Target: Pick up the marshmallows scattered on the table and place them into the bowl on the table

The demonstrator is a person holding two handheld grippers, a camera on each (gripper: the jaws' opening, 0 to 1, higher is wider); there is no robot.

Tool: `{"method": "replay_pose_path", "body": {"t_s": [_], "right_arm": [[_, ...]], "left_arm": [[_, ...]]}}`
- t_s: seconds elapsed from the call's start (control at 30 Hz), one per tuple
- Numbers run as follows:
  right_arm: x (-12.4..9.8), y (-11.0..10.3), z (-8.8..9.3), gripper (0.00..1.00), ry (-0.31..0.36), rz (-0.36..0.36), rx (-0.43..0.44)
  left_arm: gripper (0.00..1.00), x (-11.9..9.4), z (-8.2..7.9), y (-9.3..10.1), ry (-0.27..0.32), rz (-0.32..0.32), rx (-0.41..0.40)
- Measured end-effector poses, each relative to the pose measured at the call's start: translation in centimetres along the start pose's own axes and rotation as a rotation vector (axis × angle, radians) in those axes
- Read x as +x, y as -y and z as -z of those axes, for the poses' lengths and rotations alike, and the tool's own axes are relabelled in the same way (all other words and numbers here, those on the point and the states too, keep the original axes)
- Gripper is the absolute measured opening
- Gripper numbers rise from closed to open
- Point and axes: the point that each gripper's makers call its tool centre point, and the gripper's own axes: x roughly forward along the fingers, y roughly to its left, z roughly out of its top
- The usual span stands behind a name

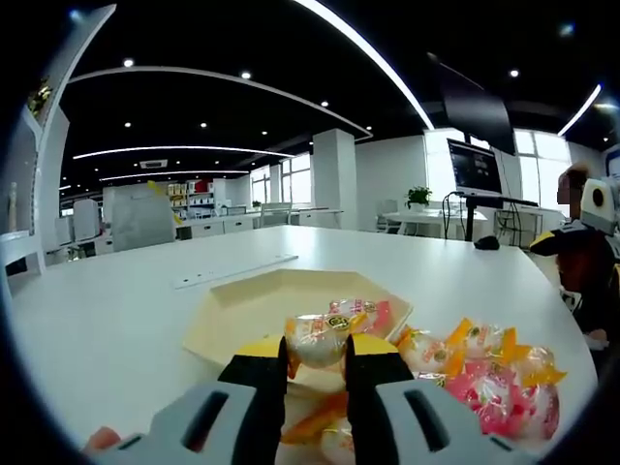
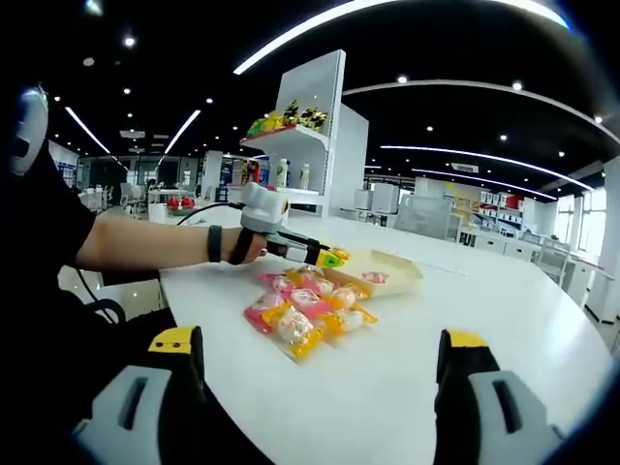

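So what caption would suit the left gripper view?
Left claw holds a wrapped marshmallow over the bowl.

The left gripper view sits low and close over the bowl [image 1: 291, 305], facing across the worktop [image 1: 116, 320] into the office. The right gripper view looks from farther back along the worktop. Both share the bowl and the marshmallows [image 2: 305, 312].
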Motion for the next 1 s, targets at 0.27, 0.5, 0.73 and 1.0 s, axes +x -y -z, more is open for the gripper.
{"method": "replay_pose_path", "body": {"t_s": [0.27, 0.5, 0.73, 1.0], "right_arm": [[0.12, -0.09, 0.03, 0.97, -0.002, -0.004, -0.001], [0.07, 0.11, 0.13, 0.97, -0.004, -0.001, -0.002], [0.15, -0.05, 0.31, 0.97, -0.008, -0.004, -0.002], [0.07, 0.02, 0.37, 0.97, -0.009, 0.000, -0.002]], "left_arm": [[0.24, -0.02, -0.04, 0.13, 0.015, -0.001, -0.016], [0.25, 0.02, -0.06, 0.21, 0.018, -0.002, -0.013], [0.25, 0.02, -0.01, 0.26, 0.018, -0.007, -0.015], [0.26, 0.00, 0.03, 0.28, 0.019, -0.010, -0.005]]}}
